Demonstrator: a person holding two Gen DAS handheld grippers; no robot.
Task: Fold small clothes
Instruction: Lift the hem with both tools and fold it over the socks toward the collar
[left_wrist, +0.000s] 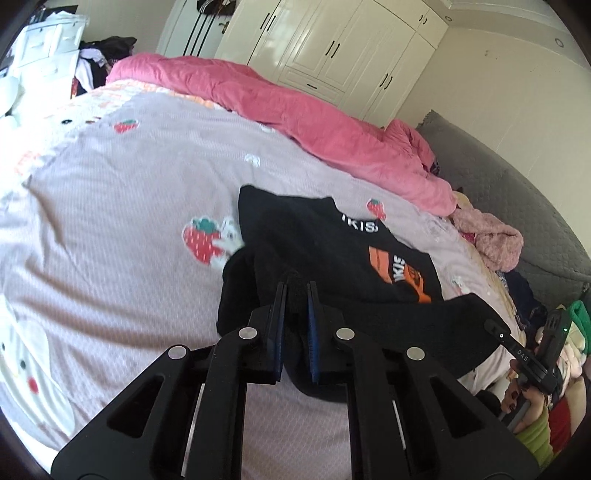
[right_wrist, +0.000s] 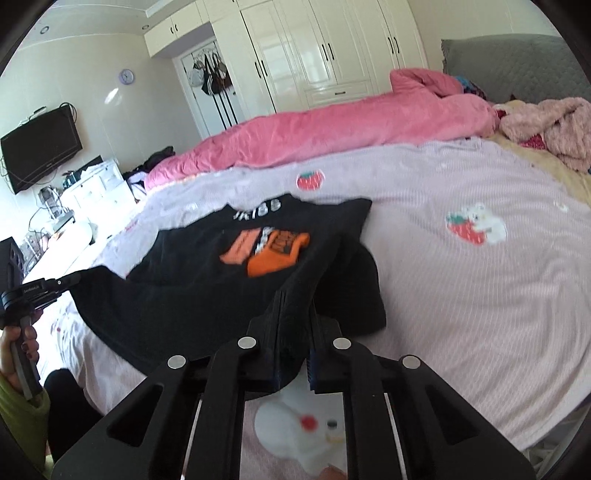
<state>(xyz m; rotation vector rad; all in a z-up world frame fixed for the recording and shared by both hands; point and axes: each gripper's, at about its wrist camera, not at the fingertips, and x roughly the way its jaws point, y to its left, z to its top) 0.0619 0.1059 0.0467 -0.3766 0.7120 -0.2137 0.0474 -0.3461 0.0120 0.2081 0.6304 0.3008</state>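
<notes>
In our left wrist view, the black T-shirt (left_wrist: 332, 251) lies on the bed (left_wrist: 110, 206), its orange print facing up. Our left tool (left_wrist: 296, 288) has its fingers drawn close together, clamped on a raised fold of the black fabric. At the right edge, our right hand (left_wrist: 528, 402) grips the other handle.

In our right wrist view, the T-shirt (right_wrist: 229, 266) spreads across the bed (right_wrist: 461, 295) beside the pink quilt (right_wrist: 332, 129). Our right tool (right_wrist: 295, 299) pinches its near edge, lifting a ridge of cloth.
</notes>
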